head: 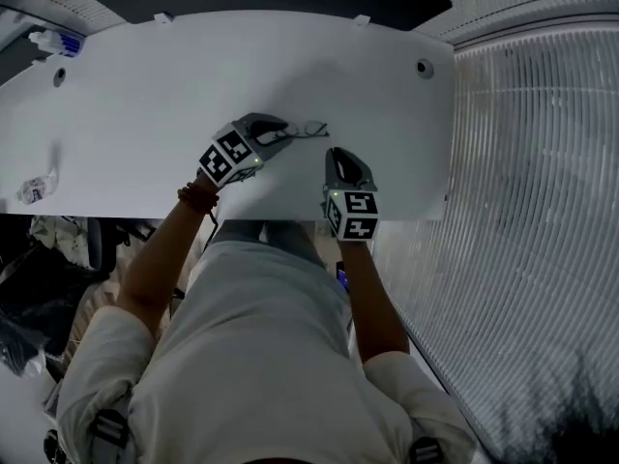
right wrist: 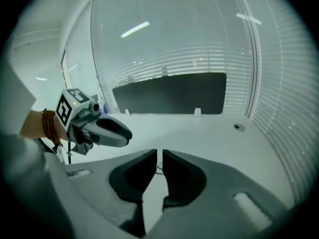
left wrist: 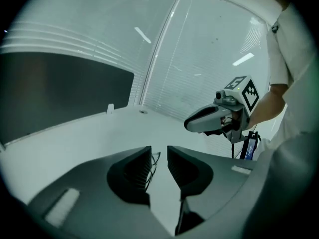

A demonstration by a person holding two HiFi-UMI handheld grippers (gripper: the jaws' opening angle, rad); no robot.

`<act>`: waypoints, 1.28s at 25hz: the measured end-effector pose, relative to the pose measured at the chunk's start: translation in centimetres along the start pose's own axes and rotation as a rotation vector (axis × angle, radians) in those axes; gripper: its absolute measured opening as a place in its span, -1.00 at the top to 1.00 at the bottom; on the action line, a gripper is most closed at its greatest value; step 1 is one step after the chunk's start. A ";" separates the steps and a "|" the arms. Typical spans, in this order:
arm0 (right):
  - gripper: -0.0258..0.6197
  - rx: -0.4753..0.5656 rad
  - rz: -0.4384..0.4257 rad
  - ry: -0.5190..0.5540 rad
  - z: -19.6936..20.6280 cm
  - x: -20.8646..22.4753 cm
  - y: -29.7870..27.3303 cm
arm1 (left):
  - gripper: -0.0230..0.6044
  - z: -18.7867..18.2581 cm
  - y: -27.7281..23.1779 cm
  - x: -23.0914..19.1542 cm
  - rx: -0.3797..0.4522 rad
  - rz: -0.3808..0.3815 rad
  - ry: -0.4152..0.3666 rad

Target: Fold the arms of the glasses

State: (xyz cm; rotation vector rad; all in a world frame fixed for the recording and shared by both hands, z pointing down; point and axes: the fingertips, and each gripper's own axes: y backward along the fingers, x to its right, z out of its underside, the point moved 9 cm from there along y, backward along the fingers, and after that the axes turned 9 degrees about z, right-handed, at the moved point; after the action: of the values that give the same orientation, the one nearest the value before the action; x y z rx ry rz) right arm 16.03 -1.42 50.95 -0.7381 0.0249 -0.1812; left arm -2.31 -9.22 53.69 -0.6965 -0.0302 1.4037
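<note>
Glasses are lying on the table, mid-width, nearer its front edge, long axis running along that edge. I'm hovering the left gripper just off their left end, jaws parted, frame showing through the gap, nothing pinched. Right gripper is sitting closer to the front edge, jaws barely parted, empty. Left is nearer. Arms folded or not: can't tell.

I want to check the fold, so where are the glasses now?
In the head view the glasses lie on the white table, near its middle, just beyond the tips of the left gripper.
</note>
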 end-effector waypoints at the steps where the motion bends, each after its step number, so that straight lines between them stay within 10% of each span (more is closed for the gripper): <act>1: 0.82 0.035 -0.002 -0.002 -1.4 0.1 0.9 | 0.59 -1.0 0.8 0.7 0.026 -0.006 0.004; 14: 0.82 0.492 -0.196 -0.072 -15.1 -1.8 12.6 | 0.83 -15.3 11.5 9.1 0.504 -0.047 -0.096; 21: 0.87 0.643 -0.359 -0.102 -18.2 -5.0 17.3 | 0.92 -17.1 14.9 12.4 0.613 -0.095 -0.087; 32: 0.92 0.642 -0.387 -0.098 -18.5 -6.1 17.5 | 0.92 -16.9 15.6 14.8 0.673 -0.191 -0.113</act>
State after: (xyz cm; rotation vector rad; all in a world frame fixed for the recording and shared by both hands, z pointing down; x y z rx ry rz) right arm 11.19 -0.01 25.30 -0.1022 -0.2613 -0.4954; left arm -6.12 -3.03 27.35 -0.0519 0.2703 1.1653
